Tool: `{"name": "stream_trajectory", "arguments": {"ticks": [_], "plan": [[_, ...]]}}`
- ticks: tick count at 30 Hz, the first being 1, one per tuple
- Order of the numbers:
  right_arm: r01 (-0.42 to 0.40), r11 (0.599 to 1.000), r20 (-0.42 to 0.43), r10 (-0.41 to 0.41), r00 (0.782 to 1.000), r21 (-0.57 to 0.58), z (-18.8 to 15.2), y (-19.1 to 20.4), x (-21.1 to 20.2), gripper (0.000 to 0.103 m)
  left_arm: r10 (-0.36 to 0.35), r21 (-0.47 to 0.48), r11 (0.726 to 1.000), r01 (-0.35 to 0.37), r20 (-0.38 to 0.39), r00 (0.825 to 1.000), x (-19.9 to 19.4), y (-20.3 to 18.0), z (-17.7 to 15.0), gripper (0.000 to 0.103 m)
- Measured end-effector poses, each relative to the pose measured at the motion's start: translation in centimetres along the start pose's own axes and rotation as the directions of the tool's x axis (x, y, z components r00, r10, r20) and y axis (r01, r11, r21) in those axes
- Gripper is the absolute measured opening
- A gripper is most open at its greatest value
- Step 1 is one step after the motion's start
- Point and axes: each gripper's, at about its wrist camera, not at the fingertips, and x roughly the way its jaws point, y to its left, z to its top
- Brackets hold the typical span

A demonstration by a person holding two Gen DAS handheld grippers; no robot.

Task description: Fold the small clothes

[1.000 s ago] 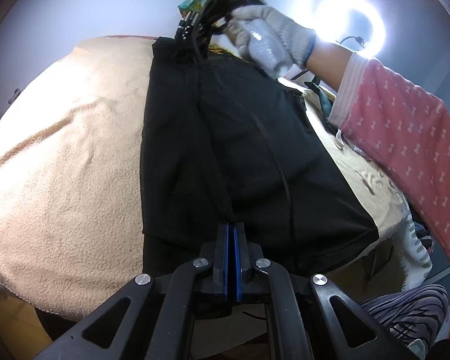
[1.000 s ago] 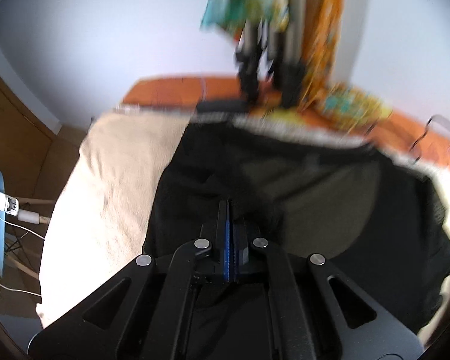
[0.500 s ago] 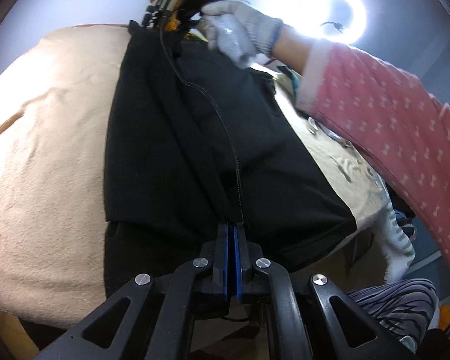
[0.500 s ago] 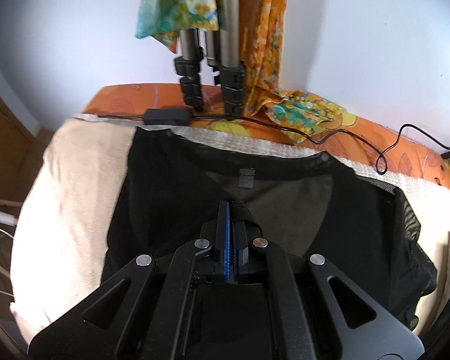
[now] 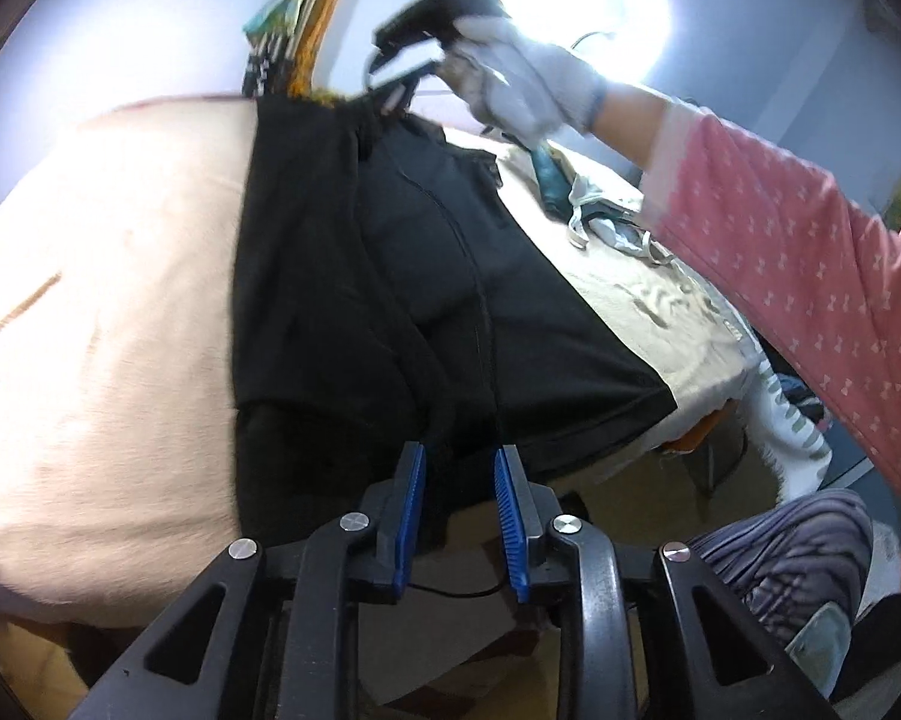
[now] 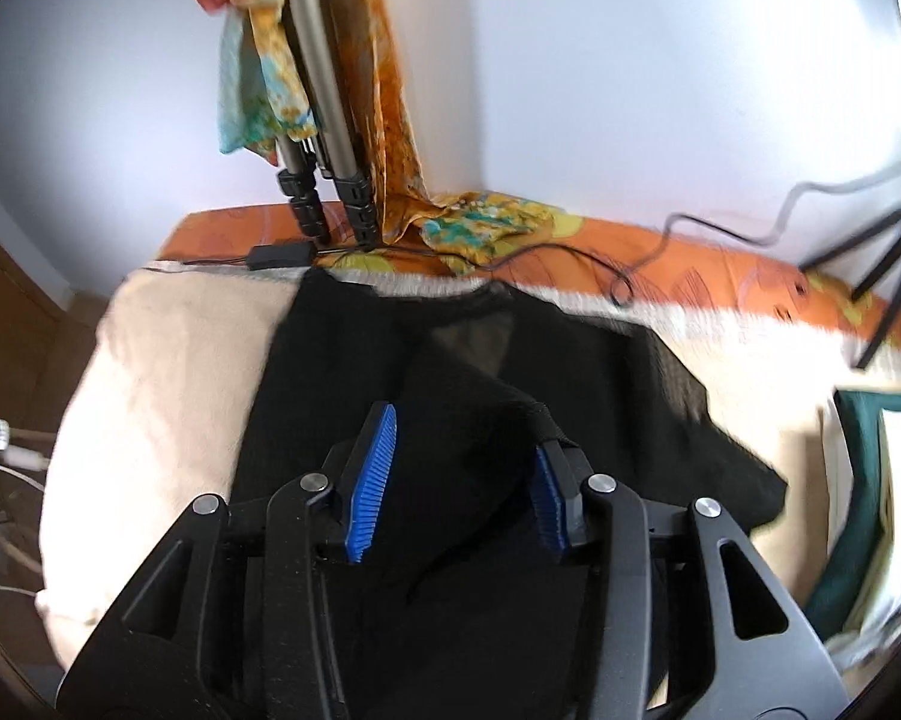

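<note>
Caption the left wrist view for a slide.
Left tool open over folded black knit garment on cream fleece blanket.

Pale wall (image 6: 600, 90), bright ring light (image 5: 576, 18)

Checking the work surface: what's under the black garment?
A cream fleece blanket shows around the black garment; an orange patterned sheet lies beyond. Anything directly underneath is covered.

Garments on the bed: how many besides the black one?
2 at least. A teal piece and a white-trimmed one lie bunched by the pink sleeve, beyond the black garment. More may be hidden behind the arm.
</note>
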Motion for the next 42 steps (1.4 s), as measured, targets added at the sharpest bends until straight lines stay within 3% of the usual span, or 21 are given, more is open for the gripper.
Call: {"name": "stream_trajectory", "arguments": {"ticks": [3, 7, 11, 22, 30, 31, 32, 33, 35, 38, 42], "plan": [[-0.020, 1.000, 0.034, 0.020, 0.999, -0.003, -1.1, -1.0, -2.5, 0.061, 0.033, 0.004, 0.999, -0.033, 0.017, 0.999, -1.1, 0.4, -0.1, 0.025], [-0.070, 0.997, 0.039, 0.068, 0.997, 0.041, -1.1, -1.7, -3.4, 0.061, 0.120, -0.005, 0.993, -0.120, 0.039, 0.992, -1.4, 1.0, 0.7, 0.025], [-0.107, 0.994, 0.048, 0.109, 0.993, -0.031, -0.6, 0.3, -3.2, 0.061, 0.175, -0.040, 0.984, -0.173, 0.042, 0.984, -1.0, 2.5, 0.8, 0.025], [-0.074, 0.993, -0.040, 0.071, 0.997, -0.095, 2.9, 4.0, 6.5, 0.061, 0.151, -0.141, 0.978, -0.154, -0.033, 0.988, 2.3, 5.9, -0.3, 0.022], [-0.033, 0.983, -0.076, 0.020, 0.997, -0.178, 5.1, 7.7, 12.5, 0.061, 0.148, -0.168, 0.974, -0.150, -0.024, 0.989, 2.3, 7.1, -0.4, 0.000], [-0.025, 0.981, -0.079, 0.009, 0.997, -0.194, 5.1, 8.1, 13.1, 0.046, 0.146, -0.168, 0.975, -0.148, -0.023, 0.989, 2.3, 7.1, -0.4, 0.000], [-0.016, 0.977, -0.079, -0.001, 0.997, -0.214, 4.9, 8.6, 13.4, 0.018, 0.146, -0.166, 0.975, -0.148, -0.023, 0.989, 2.2, 7.1, -0.4, 0.000], [0.001, 0.971, -0.077, -0.020, 0.997, -0.238, 4.7, 9.1, 13.6, 0.010, 0.146, -0.164, 0.975, -0.148, -0.021, 0.989, 2.1, 7.1, -0.5, 0.000], [0.023, 0.960, -0.055, -0.040, 0.998, -0.278, 4.5, 9.9, 13.2, 0.003, 0.144, -0.168, 0.975, -0.145, -0.020, 0.989, 1.8, 7.1, -0.7, 0.000], [0.041, 0.943, -0.003, -0.044, 0.999, -0.331, 4.7, 11.1, 11.5, 0.002, 0.141, -0.191, 0.971, -0.141, -0.015, 0.990, 1.1, 7.6, -1.3, 0.000], [0.016, 0.947, 0.058, 0.003, 0.998, -0.321, 6.4, 12.1, 9.1, 0.002, 0.128, -0.225, 0.966, -0.126, -0.004, 0.992, 0.1, 8.4, -1.8, 0.000]]}}
